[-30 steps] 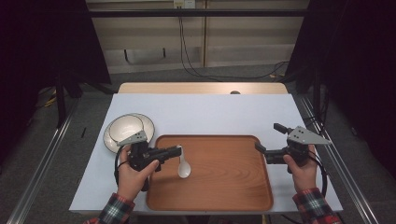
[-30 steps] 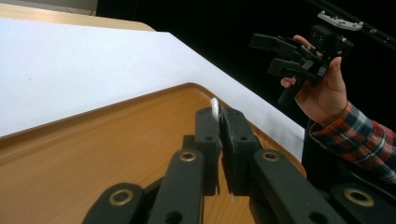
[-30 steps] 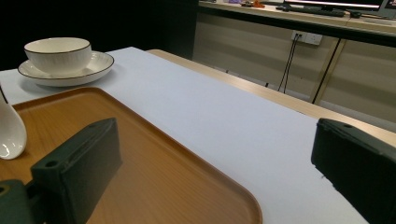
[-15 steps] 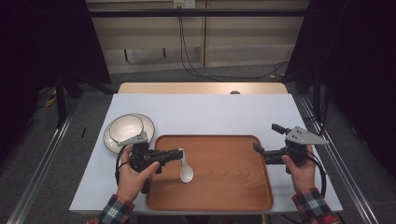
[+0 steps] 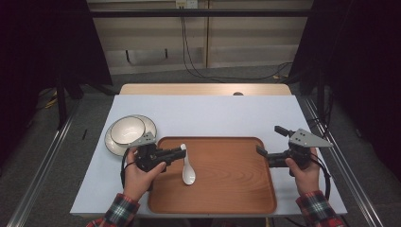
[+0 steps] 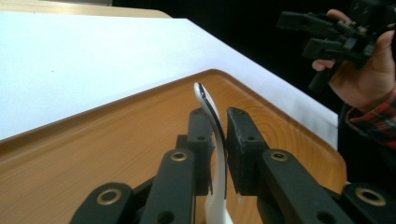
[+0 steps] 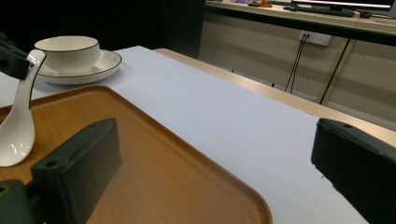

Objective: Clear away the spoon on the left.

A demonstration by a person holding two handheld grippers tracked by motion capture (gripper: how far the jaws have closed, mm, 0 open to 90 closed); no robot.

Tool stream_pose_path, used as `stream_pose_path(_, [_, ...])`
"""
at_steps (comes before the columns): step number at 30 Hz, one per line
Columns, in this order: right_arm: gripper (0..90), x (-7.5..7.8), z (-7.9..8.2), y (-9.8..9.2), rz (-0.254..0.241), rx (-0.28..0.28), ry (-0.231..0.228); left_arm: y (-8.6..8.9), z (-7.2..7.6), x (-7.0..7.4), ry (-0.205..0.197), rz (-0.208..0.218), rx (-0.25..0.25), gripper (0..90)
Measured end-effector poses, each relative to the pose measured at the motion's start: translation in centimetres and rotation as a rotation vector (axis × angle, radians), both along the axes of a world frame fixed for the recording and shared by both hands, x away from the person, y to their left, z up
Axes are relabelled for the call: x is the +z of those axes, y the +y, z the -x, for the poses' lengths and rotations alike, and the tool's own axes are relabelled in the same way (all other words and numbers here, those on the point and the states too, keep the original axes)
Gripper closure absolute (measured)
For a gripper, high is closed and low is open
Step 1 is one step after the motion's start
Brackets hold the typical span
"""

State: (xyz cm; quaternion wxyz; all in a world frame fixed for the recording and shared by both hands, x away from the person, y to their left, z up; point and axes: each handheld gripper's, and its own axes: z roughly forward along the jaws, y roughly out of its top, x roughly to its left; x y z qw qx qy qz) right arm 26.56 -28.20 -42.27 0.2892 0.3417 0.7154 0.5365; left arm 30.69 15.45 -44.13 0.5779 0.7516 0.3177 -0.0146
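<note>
A white spoon [image 5: 187,166] is being held by its handle between the closed jaws of the left gripper [image 5: 180,152], with its scoop hanging down to the wooden tray [image 5: 227,189] just below the jaws, so a placing of the spoon on the tray is judged to be nearly done and only the release is being awaited. The right gripper [image 5: 268,143] is being kept open and empty over the tray's far edge, while the bowl [image 5: 126,129] on its plate [image 5: 147,126] is sitting just behind the left gripper on the surface [image 5: 208,113], untouched.
</note>
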Motion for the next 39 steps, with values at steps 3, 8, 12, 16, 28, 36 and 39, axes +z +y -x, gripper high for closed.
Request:
stream_pose_path(3, [1.1, 0.0, 0.2, 0.0, 0.005, -0.003, -0.002, -0.1, -0.2, -0.2, 0.004, -0.006, -0.001, 79.9])
stream_pose_path(8, [1.1, 0.0, 0.3, 0.0, 0.022, -0.007, -0.004, -0.2, -0.4, -0.7, 0.013, -0.018, -0.005, 80.1])
stream_pose_path(12, [1.1, 0.0, 0.4, 0.1, 0.027, 0.000, -0.003, -0.2, -0.4, -0.8, 0.021, -0.021, -0.007, 80.2])
stream_pose_path(16, [1.1, 0.0, 0.5, 0.2, 0.036, 0.001, -0.008, -0.1, -0.4, -1.0, 0.029, -0.013, -0.009, 80.1])
stream_pose_path(28, [1.1, 0.0, 0.4, -0.2, 0.028, -0.011, -0.010, 0.1, 0.2, -1.5, 0.048, -0.031, -0.004, 79.5])
stream_pose_path(36, [1.1, 0.0, 0.1, -0.2, 0.027, -0.010, -0.003, 0.1, 0.1, -2.1, 0.082, -0.060, 0.011, 76.9])
stream_pose_path(39, [1.1, 0.1, 0.1, -0.3, 0.030, -0.012, -0.004, 0.1, 0.0, -2.3, 0.088, -0.070, 0.016, 75.2])
